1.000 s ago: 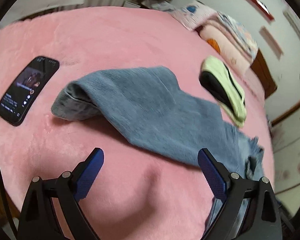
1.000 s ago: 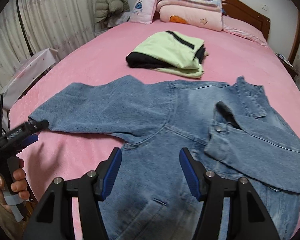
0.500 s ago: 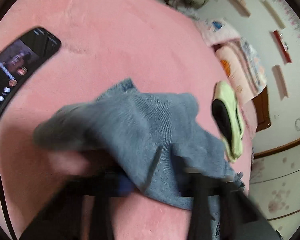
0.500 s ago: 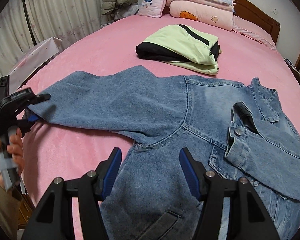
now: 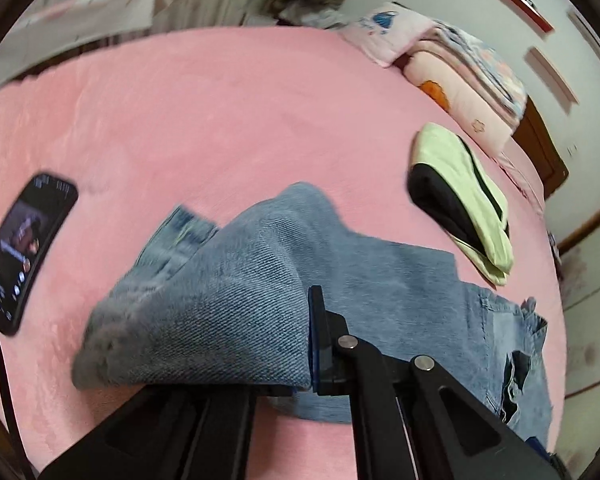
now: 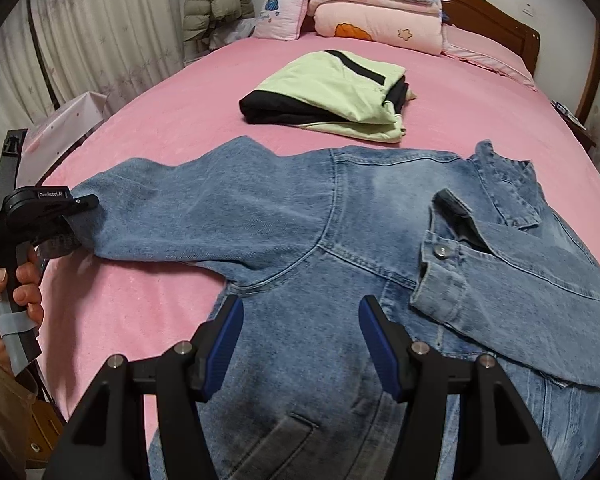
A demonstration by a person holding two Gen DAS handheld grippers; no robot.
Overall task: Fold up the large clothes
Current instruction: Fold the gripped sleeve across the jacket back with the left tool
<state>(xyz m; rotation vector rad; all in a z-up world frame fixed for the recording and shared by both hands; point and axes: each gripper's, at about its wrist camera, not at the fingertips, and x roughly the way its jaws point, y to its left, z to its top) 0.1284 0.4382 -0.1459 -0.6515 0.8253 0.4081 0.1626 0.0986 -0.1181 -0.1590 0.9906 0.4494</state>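
A blue denim jacket [image 6: 300,240] lies spread on the pink bed [image 6: 180,120], its right sleeve folded across the chest. The left sleeve [image 5: 228,304] stretches out to the left. My left gripper [image 5: 310,336] is shut on that sleeve's cuff end, and the denim drapes over its left finger and hides it. The right wrist view shows the same gripper [image 6: 82,206] held by a hand at the bed's left edge, the cuff lifted slightly. My right gripper [image 6: 300,344] hovers open just above the jacket's lower body with nothing between its blue pads.
A folded green and black garment [image 6: 332,100] lies beyond the jacket. Stacked quilts and a pillow [image 6: 376,8] sit against the wooden headboard. A black phone [image 5: 24,252] with a cable rests on the bed left of the sleeve. Curtains hang along the left side.
My left gripper went from open to shut on the sleeve's cuff and has pulled it up and inward. The right gripper sank slightly over the jacket, still open.
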